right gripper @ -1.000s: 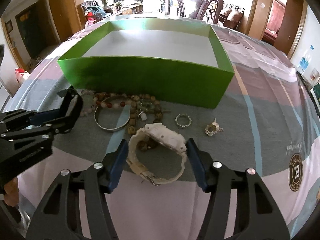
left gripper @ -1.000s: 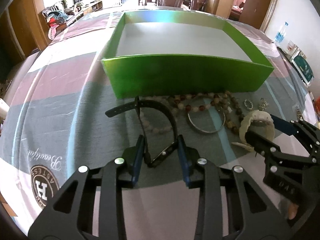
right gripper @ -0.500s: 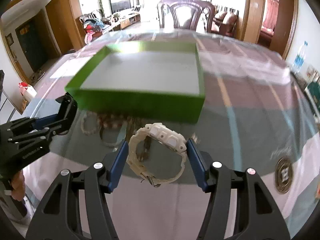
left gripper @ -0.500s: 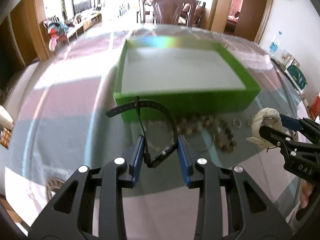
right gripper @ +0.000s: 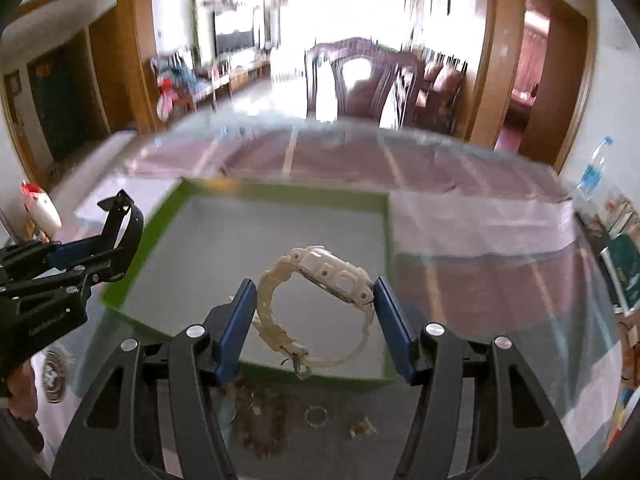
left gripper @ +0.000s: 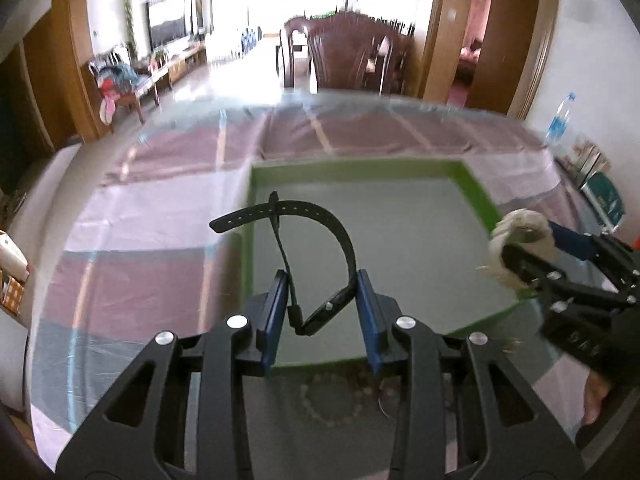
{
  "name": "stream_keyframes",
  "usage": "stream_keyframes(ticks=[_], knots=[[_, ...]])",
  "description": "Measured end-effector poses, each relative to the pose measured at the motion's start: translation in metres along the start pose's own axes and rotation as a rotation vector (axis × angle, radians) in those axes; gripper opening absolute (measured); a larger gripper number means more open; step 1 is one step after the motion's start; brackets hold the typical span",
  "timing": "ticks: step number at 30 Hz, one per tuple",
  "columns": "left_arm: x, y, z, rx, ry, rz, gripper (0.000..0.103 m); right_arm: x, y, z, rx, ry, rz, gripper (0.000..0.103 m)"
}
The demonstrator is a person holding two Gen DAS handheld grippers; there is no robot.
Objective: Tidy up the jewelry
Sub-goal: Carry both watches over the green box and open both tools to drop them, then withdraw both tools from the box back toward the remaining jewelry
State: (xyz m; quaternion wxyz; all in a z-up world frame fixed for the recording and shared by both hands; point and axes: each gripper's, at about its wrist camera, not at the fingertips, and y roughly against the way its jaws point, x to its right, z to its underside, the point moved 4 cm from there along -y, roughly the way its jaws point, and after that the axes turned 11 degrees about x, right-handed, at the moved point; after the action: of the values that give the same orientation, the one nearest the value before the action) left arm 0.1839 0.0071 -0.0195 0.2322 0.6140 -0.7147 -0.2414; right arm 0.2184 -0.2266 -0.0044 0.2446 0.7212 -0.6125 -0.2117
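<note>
My left gripper [left gripper: 322,300] is shut on a black watch [left gripper: 320,236] and holds it in the air over the near left part of the green box [left gripper: 246,248]. My right gripper [right gripper: 312,296] is shut on a white watch [right gripper: 328,276] and holds it above the box's near right part [right gripper: 386,240]. The box's grey floor [left gripper: 400,232] is bare. The right gripper with the white watch [left gripper: 520,232] also shows at the right of the left wrist view. The left gripper with the black watch [right gripper: 124,216] shows at the left of the right wrist view.
Bead bracelets [right gripper: 260,412], a small ring [right gripper: 316,416] and a small charm [right gripper: 362,428] lie on the tablecloth in front of the box. A wooden chair [left gripper: 352,52] stands beyond the table's far edge. A water bottle [left gripper: 558,118] stands at the far right.
Both grippers have risen with their watches and moved forward, from the tabletop in front of the box to above its near edge. The remaining jewellery stays on the cloth.
</note>
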Motion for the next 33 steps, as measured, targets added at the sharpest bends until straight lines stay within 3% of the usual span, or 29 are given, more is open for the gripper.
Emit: stream_keyframes(ticks=[5, 7, 12, 17, 21, 23, 27, 33], knots=[[0.003, -0.038, 0.009, -0.044, -0.004, 0.002, 0.034, -0.004, -0.039, 0.015, -0.045, 0.0, 0.011, 0.06], [0.004, -0.046, 0.01, -0.052, -0.003, 0.013, 0.04, -0.006, -0.039, 0.016, -0.018, 0.024, 0.029, 0.061], [0.001, -0.04, 0.01, -0.015, 0.009, 0.026, 0.06, -0.004, -0.008, 0.004, 0.067, 0.079, 0.037, 0.075], [-0.002, 0.004, 0.019, 0.033, -0.013, -0.006, 0.066, 0.012, 0.043, 0.014, 0.078, 0.035, 0.01, 0.076], [0.0, 0.036, 0.042, 0.053, -0.061, -0.003, 0.065, 0.027, 0.062, 0.035, 0.048, -0.033, -0.068, 0.075], [0.005, 0.041, 0.061, 0.048, -0.089, -0.005, 0.06, 0.033, 0.056, 0.05, 0.007, -0.056, -0.11, 0.059], [0.013, 0.022, 0.096, -0.02, -0.086, 0.072, 0.049, 0.033, 0.028, 0.084, -0.081, -0.112, -0.194, 0.049], [0.022, -0.001, 0.117, -0.024, -0.082, 0.096, 0.047, 0.016, 0.012, 0.105, -0.127, -0.063, -0.155, 0.048]])
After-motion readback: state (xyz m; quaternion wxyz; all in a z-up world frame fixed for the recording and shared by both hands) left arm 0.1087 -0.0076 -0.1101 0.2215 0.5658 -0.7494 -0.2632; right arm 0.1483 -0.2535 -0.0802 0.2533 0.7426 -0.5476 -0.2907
